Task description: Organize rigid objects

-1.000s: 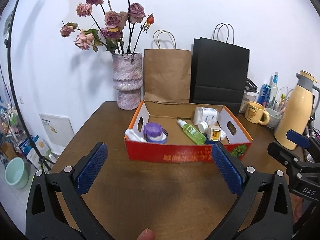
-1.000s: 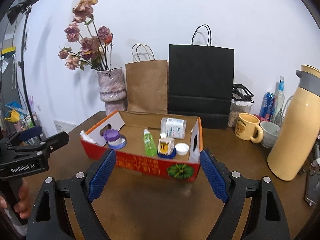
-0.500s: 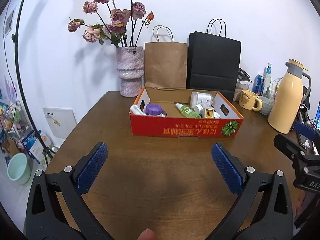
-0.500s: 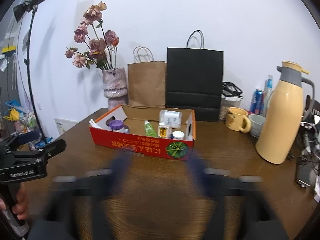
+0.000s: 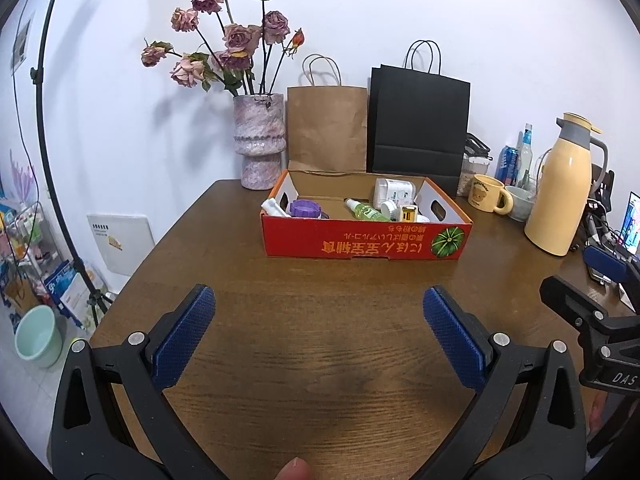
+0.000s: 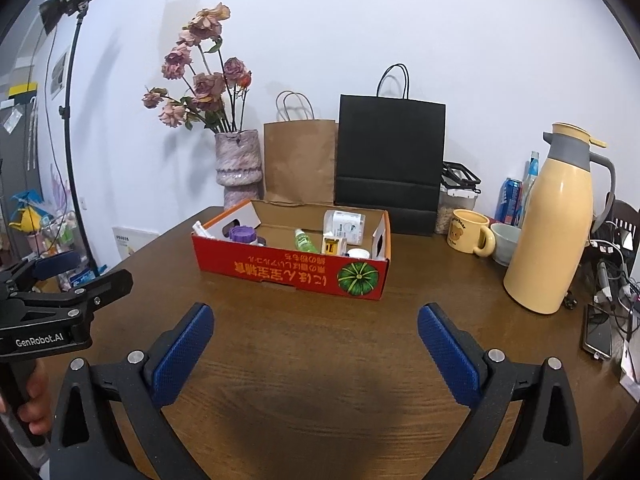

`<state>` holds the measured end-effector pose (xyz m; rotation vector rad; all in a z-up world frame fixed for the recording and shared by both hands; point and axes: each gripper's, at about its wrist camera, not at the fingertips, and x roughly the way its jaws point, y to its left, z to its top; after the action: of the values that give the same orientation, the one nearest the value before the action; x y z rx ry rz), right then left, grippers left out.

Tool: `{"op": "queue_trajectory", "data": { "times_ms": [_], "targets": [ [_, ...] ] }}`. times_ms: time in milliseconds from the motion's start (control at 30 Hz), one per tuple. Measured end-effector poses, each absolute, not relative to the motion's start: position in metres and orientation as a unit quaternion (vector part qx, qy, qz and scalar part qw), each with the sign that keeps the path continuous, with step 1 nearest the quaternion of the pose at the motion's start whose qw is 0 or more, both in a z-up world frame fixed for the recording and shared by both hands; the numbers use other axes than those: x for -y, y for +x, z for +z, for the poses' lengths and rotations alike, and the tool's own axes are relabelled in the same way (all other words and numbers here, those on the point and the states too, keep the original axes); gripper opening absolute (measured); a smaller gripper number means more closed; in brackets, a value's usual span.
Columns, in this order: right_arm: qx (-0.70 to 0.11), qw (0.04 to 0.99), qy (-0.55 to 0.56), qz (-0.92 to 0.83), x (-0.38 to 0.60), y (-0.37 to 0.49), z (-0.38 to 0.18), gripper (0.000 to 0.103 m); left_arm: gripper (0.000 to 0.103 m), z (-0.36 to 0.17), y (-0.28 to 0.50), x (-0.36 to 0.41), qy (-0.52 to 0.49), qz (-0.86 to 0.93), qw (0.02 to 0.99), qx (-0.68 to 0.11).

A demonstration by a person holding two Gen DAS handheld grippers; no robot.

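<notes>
A red cardboard box (image 5: 360, 242) (image 6: 288, 270) stands in the middle of the brown table. Inside it lie a purple-lidded jar (image 5: 306, 209) (image 6: 242, 235), a green bottle (image 5: 365, 211) (image 6: 305, 241), a white tub (image 5: 394, 192) (image 6: 344, 224), a small yellow-and-white item (image 5: 408, 214) (image 6: 333, 245) and a white tube (image 5: 274, 207). My left gripper (image 5: 319, 330) is open and empty over bare wood, well short of the box. My right gripper (image 6: 316, 340) is open just as wide, also empty and back from the box.
Behind the box stand a vase of dried roses (image 5: 260, 140), a brown paper bag (image 5: 326, 128) and a black paper bag (image 5: 418, 120). A yellow thermos (image 6: 554, 224), a yellow mug (image 6: 468, 232), a bowl and cans crowd the right side. A phone (image 6: 597, 336) lies at the right edge.
Both grippers have drawn back from the box, which now looks smaller and farther. The right jaws have spread wider than a second ago. The box's contents have not moved.
</notes>
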<state>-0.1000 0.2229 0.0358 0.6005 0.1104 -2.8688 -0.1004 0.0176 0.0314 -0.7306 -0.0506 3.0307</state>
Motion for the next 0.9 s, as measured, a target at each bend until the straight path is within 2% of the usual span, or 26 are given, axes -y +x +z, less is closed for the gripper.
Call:
{"op": "queue_trajectory", "data": {
  "times_ms": [900],
  "targets": [
    [-0.028, 0.105, 0.202, -0.973, -0.2258, -0.0914, 0.0358, 0.103, 0.103, 0.0287, -0.0918, -0.0215, -0.235, 0.972, 0.015, 0.016]
  ]
}}
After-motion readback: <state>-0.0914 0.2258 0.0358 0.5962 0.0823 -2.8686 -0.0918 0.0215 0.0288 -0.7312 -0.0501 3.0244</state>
